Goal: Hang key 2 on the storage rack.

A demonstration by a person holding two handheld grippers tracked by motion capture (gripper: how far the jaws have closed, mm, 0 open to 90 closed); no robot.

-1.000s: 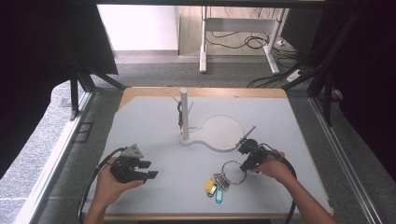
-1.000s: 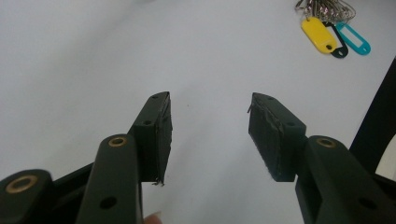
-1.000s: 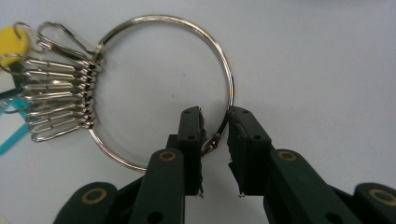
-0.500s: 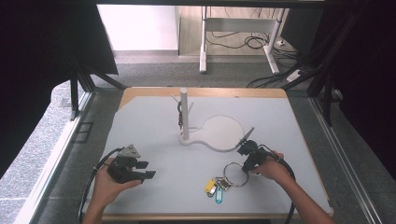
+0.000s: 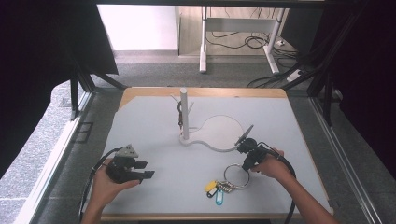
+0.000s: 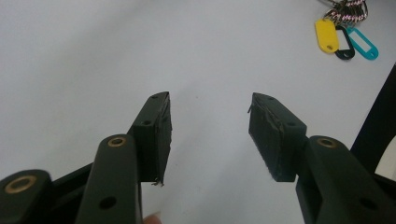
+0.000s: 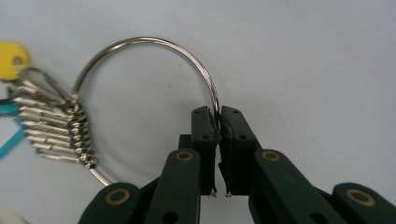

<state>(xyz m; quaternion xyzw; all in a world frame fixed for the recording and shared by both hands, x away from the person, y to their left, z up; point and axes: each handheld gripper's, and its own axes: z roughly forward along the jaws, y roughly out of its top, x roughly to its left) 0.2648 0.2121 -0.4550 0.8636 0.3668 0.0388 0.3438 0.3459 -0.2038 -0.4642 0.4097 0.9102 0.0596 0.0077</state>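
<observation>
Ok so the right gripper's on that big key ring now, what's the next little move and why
Probably lift the key ring a little off the table. The right gripper has just closed its jaws on the ring's wire, and the clips and tags hanging from it lie flat. The peg stand looks like the likely target. The left gripper is open and idle.

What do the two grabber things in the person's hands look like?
Both are black. The left gripper carries a grey three-cornered plate on top, and a black cable trails from each, the right gripper included. Up close, the flat jaws have rough black pads and brass-coloured rivets. The forearms are bare, with no sleeves.
</observation>
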